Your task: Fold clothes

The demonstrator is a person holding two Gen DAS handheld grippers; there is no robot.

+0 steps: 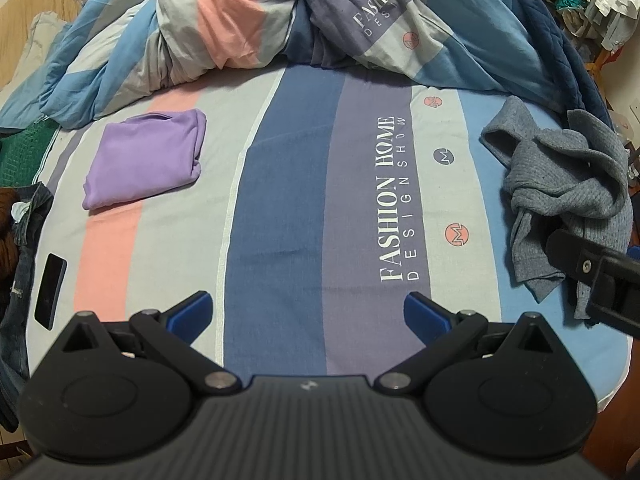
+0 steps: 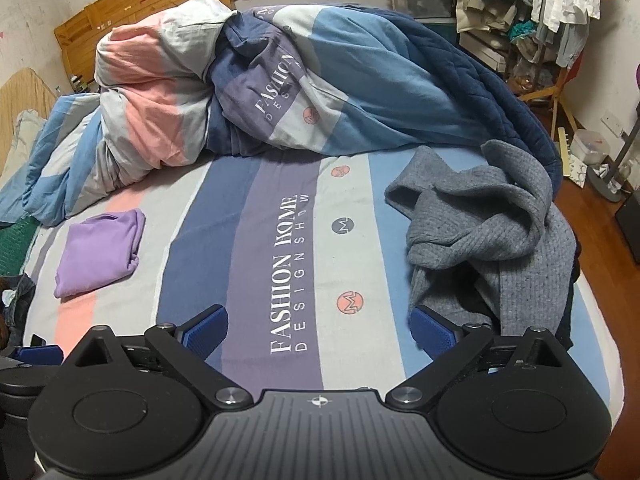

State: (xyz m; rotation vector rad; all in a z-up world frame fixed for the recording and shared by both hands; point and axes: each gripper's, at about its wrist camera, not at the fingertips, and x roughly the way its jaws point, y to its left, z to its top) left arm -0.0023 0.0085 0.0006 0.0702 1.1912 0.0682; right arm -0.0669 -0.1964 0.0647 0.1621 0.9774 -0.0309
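Note:
A crumpled grey knit garment (image 1: 568, 192) (image 2: 488, 240) lies at the right side of the striped bed sheet (image 1: 280, 200) (image 2: 248, 248). On the left side of the sheet rests a folded purple garment (image 1: 144, 160) (image 2: 100, 252). My left gripper (image 1: 308, 312) hovers open over the middle of the sheet, nothing between its blue pads. My right gripper (image 2: 318, 330) is open too, with its right pad close beside the grey garment's near edge and nothing between the pads. The right gripper's black body (image 1: 600, 276) shows at the right edge of the left wrist view.
A bunched striped duvet (image 1: 280, 16) (image 2: 260, 80) fills the far half of the bed. A dark phone (image 1: 50, 288) lies near the left edge, beside denim clothing (image 1: 20, 240). A clothes rack (image 2: 540, 8) and wooden floor (image 2: 592, 240) are off to the right.

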